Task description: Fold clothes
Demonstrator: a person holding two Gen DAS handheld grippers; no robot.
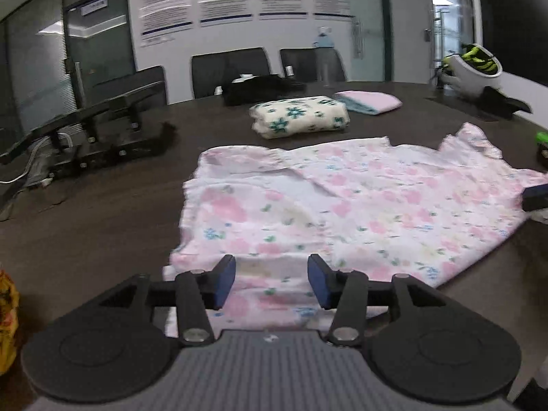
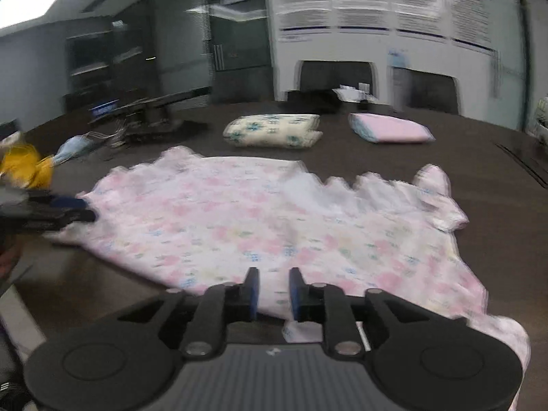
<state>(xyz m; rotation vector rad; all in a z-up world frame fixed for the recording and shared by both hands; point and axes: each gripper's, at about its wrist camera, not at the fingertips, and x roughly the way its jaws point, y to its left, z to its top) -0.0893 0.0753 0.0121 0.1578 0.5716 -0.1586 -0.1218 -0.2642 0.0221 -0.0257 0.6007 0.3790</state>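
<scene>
Pink floral garment (image 1: 342, 205) lies spread on the dark table (image 1: 120, 212), its near hem reaching under the left gripper (image 1: 272, 282), whose blue pads stand well apart with cloth below and between them but not pinched. Two folded bundles (image 1: 299, 116) sit beyond. From the right wrist, the right gripper (image 2: 272, 294) hovers over the near hem, jaws narrowly parted, gripping nothing. I judge a fold is about to begin: both grippers need to close on the hem.
</scene>
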